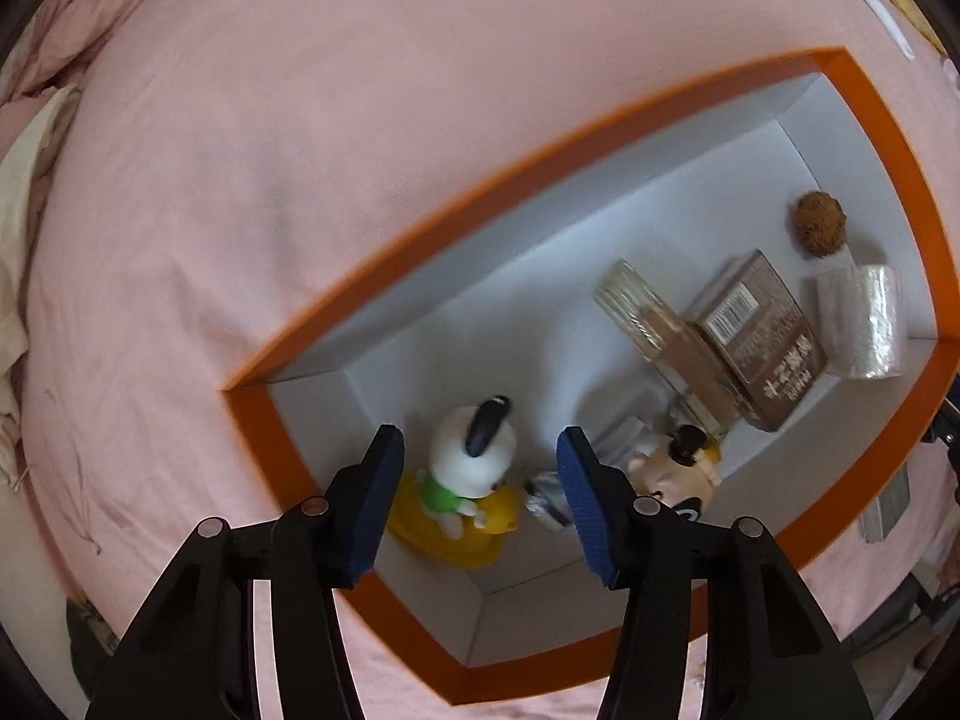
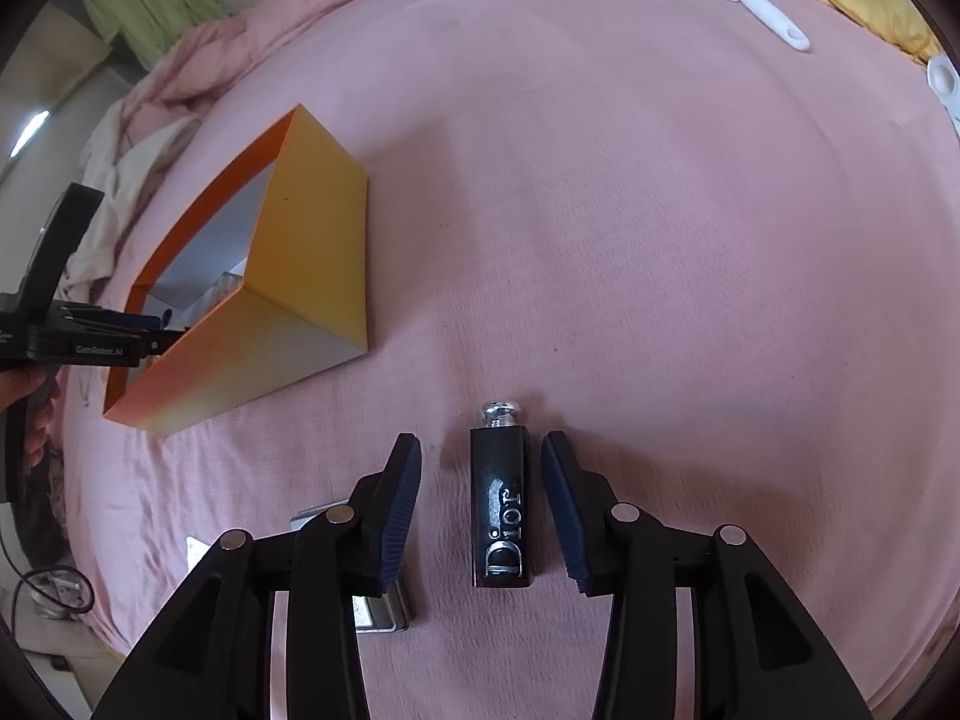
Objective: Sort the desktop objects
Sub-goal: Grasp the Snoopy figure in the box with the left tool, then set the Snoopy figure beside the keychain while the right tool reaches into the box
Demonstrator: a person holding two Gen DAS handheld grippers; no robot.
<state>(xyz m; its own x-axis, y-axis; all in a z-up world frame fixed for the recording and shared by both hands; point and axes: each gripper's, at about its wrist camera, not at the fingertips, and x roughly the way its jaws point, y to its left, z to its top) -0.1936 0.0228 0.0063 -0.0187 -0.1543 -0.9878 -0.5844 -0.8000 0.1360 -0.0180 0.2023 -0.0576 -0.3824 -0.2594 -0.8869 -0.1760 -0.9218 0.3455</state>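
Our left tongs (image 1: 480, 498) point straight down into the orange box (image 1: 888, 138), jaws apart with nothing gripped, above the dog figurine (image 1: 474, 468). Our right tongs (image 2: 480, 504) slant down at the bed (image 2: 660, 240), open astride the black Dior lipstick (image 2: 501, 510), pads not touching. Farther left sits the box.

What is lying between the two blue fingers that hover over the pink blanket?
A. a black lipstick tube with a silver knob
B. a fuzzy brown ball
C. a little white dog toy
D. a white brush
A: the right wrist view shows the black lipstick tube lying flat on the pink blanket, in the gap between the right gripper's fingers, which do not touch it.
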